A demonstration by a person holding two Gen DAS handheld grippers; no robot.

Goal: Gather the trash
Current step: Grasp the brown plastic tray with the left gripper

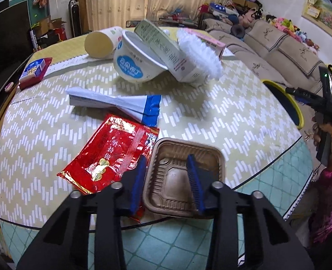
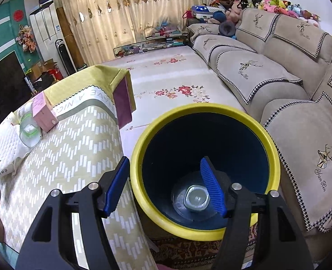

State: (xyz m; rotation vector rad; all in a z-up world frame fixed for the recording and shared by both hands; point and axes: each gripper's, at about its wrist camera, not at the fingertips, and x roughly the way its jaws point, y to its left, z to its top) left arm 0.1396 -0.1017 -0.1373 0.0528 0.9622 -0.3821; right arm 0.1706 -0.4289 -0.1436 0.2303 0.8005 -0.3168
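one brown plastic tray (image 1: 184, 177) sits at the near edge of the bench (image 1: 222, 117). the left hand-held gripper (image 1: 168, 180) straddles the tray's left wall, one blue pad outside and one inside; whether they pinch it i cannot tell. left of the tray lies one red foil packet (image 1: 112, 153), beyond it one blue-and-white wrapper (image 1: 121, 103), and farther off one white paper bowl (image 1: 139, 60) on its side. off the right of the bench stands one yellow-rimmed bin (image 2: 202, 164); the right hand-held gripper (image 2: 166, 184) hangs over it, parted and empty, one clear cup (image 2: 196, 198) at the bottom.
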